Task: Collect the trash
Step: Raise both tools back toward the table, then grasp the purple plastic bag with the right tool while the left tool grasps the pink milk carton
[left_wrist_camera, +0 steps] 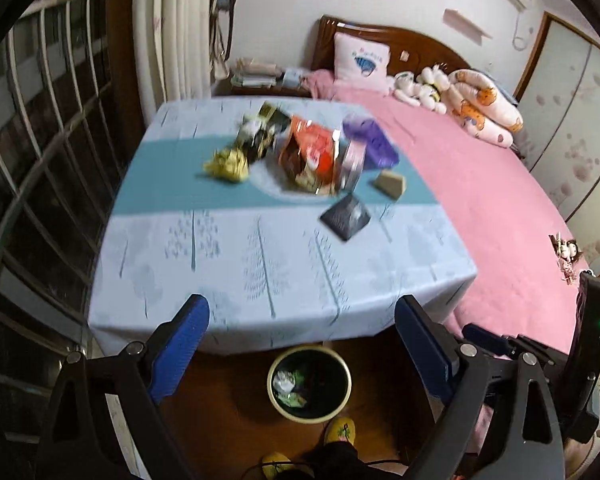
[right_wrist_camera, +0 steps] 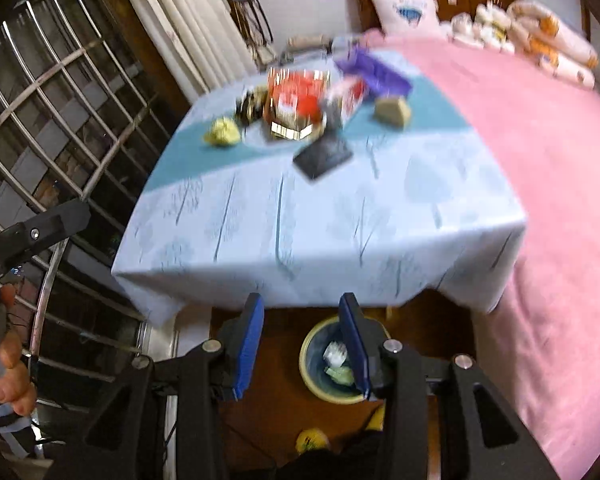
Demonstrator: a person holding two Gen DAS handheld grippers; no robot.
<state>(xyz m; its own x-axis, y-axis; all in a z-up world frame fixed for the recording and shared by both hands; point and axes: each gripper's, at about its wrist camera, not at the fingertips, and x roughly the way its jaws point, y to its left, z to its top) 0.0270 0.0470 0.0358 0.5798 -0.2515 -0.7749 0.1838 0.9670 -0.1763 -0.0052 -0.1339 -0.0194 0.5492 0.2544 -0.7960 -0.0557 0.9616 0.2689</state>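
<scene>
Trash lies in a heap at the far side of the table (left_wrist_camera: 260, 280): a crumpled yellow wrapper (left_wrist_camera: 226, 164), an orange snack bag (left_wrist_camera: 308, 152), a purple bag (left_wrist_camera: 370, 140), a tan wedge-shaped box (left_wrist_camera: 390, 184) and a dark flat packet (left_wrist_camera: 346, 216). On the floor under the table's near edge stands a round bin (left_wrist_camera: 274, 396) with some scraps inside. My left gripper (left_wrist_camera: 302, 304) hangs above the bin, open wide and holding nothing. In the right wrist view my right gripper (right_wrist_camera: 302, 300) is partly open and holds nothing, with the bin (right_wrist_camera: 312, 384) below it and the dark packet (right_wrist_camera: 324, 154) and yellow wrapper (right_wrist_camera: 222, 132) beyond.
A pink bed (left_wrist_camera: 480, 200) runs along the table's right side. A barred window (left_wrist_camera: 40, 140) and curtains stand to the left. The person's feet in yellow slippers (left_wrist_camera: 340, 432) are just behind the bin. A hand (right_wrist_camera: 12, 380) shows at the left edge of the right wrist view.
</scene>
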